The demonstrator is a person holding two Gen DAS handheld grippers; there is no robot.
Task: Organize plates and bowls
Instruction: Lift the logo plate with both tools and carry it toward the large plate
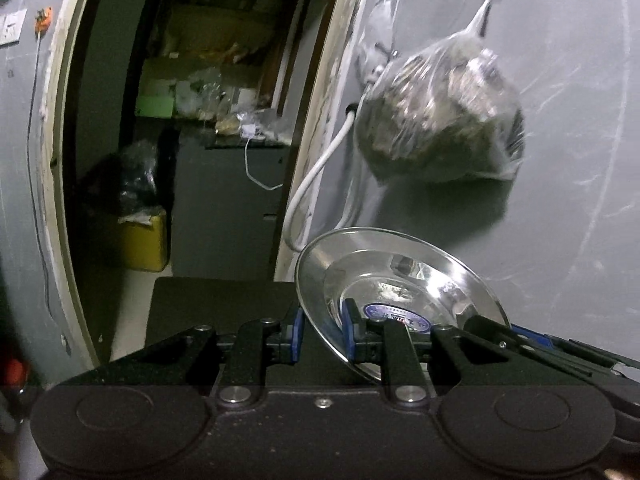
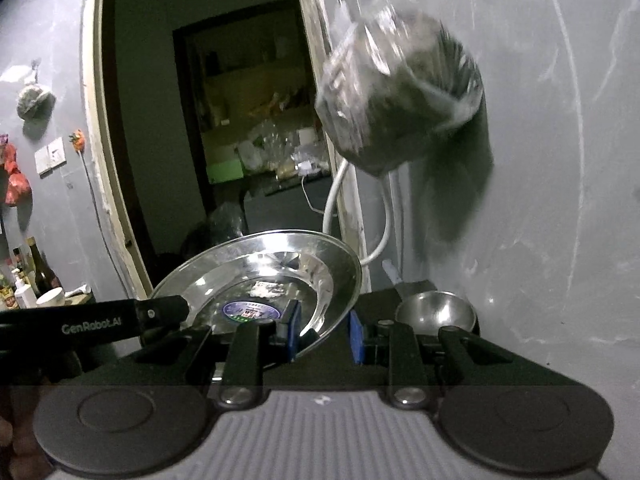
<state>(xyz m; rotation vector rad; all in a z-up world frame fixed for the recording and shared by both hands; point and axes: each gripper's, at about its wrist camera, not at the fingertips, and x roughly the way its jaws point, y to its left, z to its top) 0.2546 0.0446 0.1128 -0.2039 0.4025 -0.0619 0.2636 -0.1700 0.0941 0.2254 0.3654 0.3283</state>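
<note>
A round steel plate point(image 1: 400, 280) is gripped on opposite sides of its rim and is held in the air before a grey wall point(image 1: 560, 120). On the left side, the left gripper point(image 1: 322, 336) is closed on the rim, one blue pad on each face. On the right side, the right gripper point(image 2: 326, 334) is clamped likewise on the rim. Further right, a small steel bowl point(image 2: 436, 312) is seen on a dark surface below. A filled plastic bag point(image 2: 400, 92) is hung on the wall above.
</note>
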